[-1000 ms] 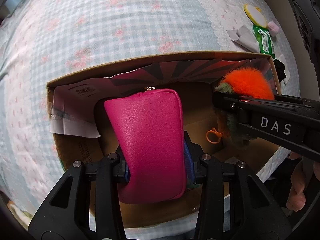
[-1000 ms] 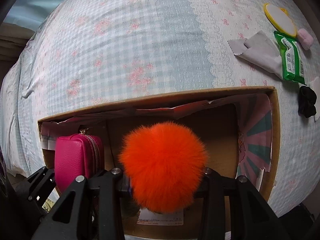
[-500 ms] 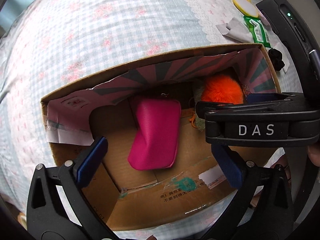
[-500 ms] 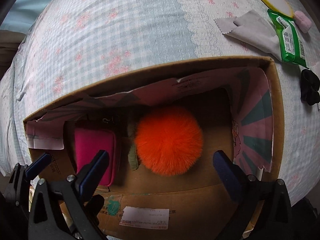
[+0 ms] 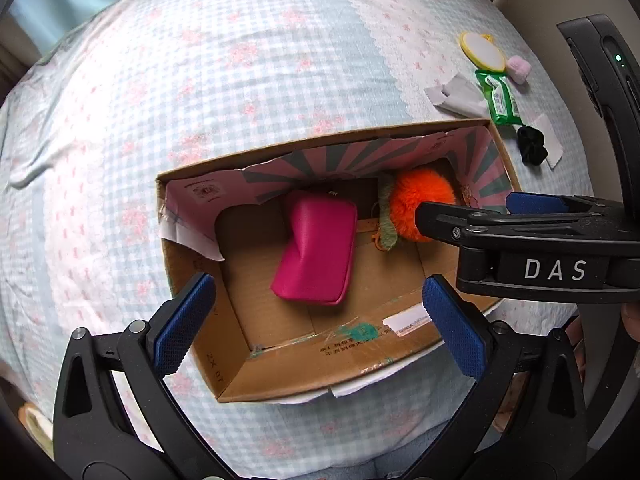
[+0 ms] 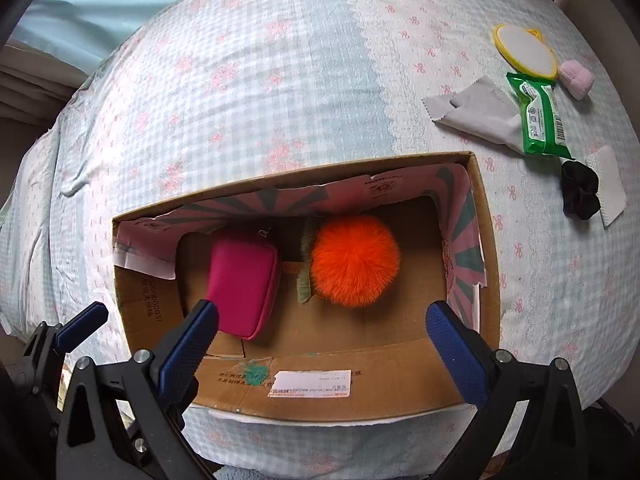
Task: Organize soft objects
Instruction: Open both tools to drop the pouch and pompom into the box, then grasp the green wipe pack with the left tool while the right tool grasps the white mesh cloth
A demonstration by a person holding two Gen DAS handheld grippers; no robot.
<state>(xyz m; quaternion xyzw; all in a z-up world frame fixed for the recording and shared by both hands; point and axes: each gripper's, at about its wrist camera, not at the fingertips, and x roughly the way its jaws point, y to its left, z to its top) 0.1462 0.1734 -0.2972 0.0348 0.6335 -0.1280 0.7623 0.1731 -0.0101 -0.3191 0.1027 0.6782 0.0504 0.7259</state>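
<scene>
Left wrist view: left gripper [image 5: 318,324] fingers spread apart, empty, above the cardboard box [image 5: 280,376] on the bed [image 5: 240,80]. Pink pouch [image 5: 316,252] lies inside on the box floor; orange pompom [image 5: 420,204] beside it.

Right wrist view: right gripper [image 6: 324,344] fingers likewise apart, empty. Pouch [image 6: 244,284] and pompom [image 6: 354,260] rest apart inside the box [image 6: 360,396].

Magenta pouch [image 6: 243,286], orange pompom [image 6: 355,260], blue-and-pink checked sheet [image 6: 260,100].
</scene>
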